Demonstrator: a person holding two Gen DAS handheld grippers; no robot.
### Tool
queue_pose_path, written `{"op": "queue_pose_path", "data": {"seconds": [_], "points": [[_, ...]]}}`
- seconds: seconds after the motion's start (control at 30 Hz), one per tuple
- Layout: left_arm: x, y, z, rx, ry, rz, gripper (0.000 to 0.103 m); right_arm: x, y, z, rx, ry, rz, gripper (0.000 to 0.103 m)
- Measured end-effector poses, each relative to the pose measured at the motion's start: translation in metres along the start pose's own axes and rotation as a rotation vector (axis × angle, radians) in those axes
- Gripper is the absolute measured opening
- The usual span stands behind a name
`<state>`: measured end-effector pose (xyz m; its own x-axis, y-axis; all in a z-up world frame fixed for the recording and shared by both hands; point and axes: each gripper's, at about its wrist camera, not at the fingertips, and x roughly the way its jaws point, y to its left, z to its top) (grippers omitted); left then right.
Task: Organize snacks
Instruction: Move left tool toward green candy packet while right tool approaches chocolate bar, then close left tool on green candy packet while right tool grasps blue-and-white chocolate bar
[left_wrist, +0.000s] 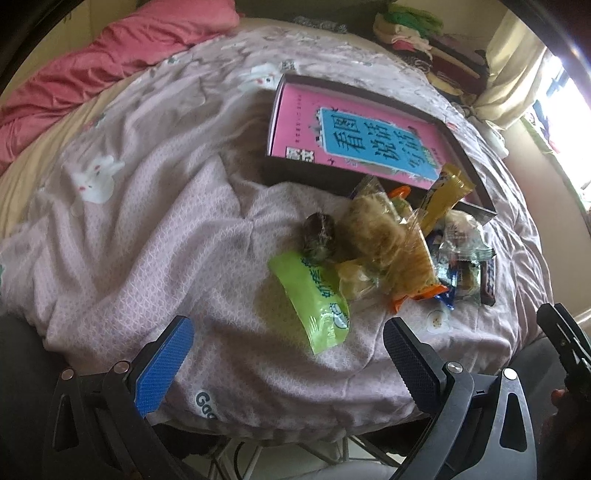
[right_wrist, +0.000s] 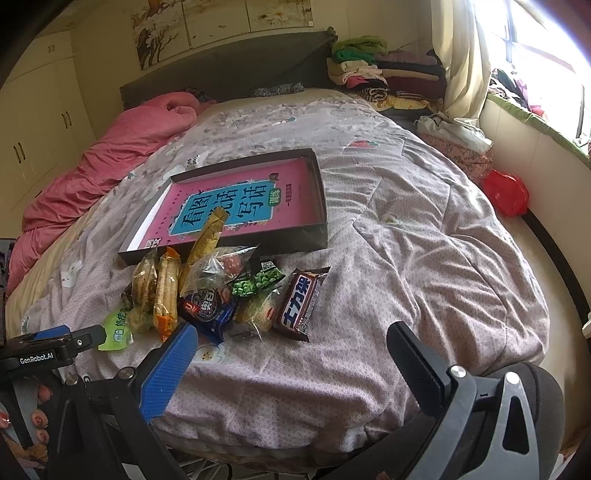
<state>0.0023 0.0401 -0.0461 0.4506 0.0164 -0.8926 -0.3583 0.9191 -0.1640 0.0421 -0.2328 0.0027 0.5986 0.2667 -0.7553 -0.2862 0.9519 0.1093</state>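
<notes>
Leaning into the pink-lined box (right_wrist: 321, 206), a yellow snack bar (right_wrist: 208, 236).

Glossy plastic snack wrappers (right_wrist: 207, 295) — matt quilted cloth bedspread (right_wrist: 406, 240)

Snack pile (right_wrist: 221, 291) against box (right_wrist: 321, 206) front.

A: What fills the room?

B: A wide bed (right_wrist: 424, 236) under a mauve patterned quilt, with a crumpled pink duvet (right_wrist: 110, 162) by the dark padded headboard (right_wrist: 229, 70).

A: And beyond it?

B: Cream wardrobe doors (right_wrist: 40, 122) on the left, folded clothes (right_wrist: 384, 74) stacked behind, pale curtain (right_wrist: 461, 62), bright window (right_wrist: 535, 44).
</notes>
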Motion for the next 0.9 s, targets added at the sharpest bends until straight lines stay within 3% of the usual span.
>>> {"op": "queue_pose_path", "data": {"seconds": [0.2, 0.4, 0.57, 0.8, 0.9], "points": [[0.015, -0.008, 0.004, 0.043, 0.023, -0.003, 0.102, 0.011, -0.003, 0.003, 0.009, 0.024, 0.011, 0.103], [0.030, -0.010, 0.008, 0.082, 0.053, -0.002, 0.095, 0.025, -0.012, 0.005, 0.043, 0.049, 0.005, 0.103], [0.031, -0.021, 0.012, 0.143, 0.025, -0.029, 0.087, 0.034, -0.015, 0.005, 0.047, 0.074, 0.005, 0.103], [0.043, -0.030, 0.017, 0.153, 0.052, -0.113, 0.051, 0.039, -0.012, 0.005, 0.040, 0.087, 0.012, 0.103], [0.046, -0.031, 0.020, 0.144, 0.051, -0.155, 0.048, 0.042, -0.013, 0.006, 0.044, 0.089, 0.016, 0.103]]}}
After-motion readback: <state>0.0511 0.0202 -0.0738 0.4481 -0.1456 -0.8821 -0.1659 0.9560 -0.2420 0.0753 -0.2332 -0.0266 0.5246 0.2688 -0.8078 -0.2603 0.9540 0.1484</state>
